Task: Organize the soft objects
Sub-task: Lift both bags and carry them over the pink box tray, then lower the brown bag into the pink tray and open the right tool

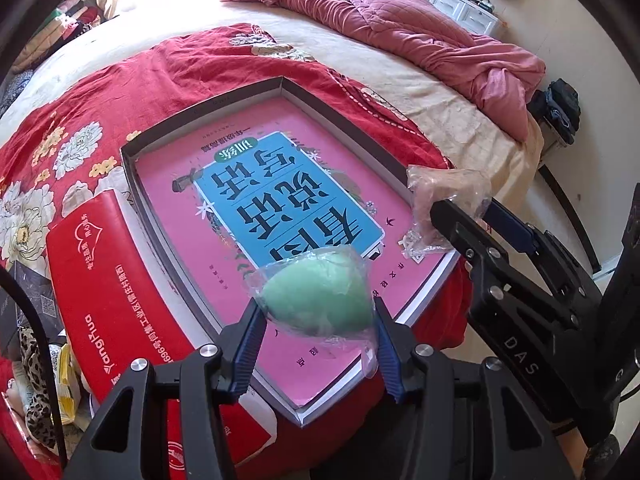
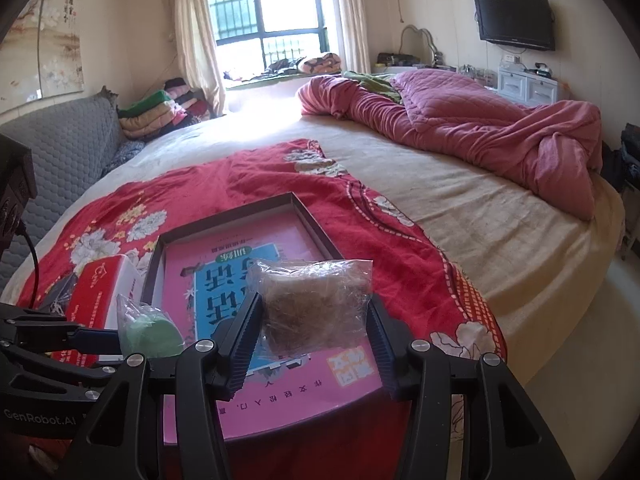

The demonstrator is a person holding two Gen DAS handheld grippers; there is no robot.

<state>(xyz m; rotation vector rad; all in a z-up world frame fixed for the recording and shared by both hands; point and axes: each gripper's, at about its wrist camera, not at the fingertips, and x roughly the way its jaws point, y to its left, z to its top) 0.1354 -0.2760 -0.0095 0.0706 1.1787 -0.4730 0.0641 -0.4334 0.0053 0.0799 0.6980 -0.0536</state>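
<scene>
Evidently both loads hang over the tray for dropping: left claw pinches a bagged green sponge, right claw a bagged brown pad.

Barred window far ahead, bright daylight, beige curtains. Wall TV ahead-right. Grey padded headboard left. Pink quilt bunched on bed.
</scene>
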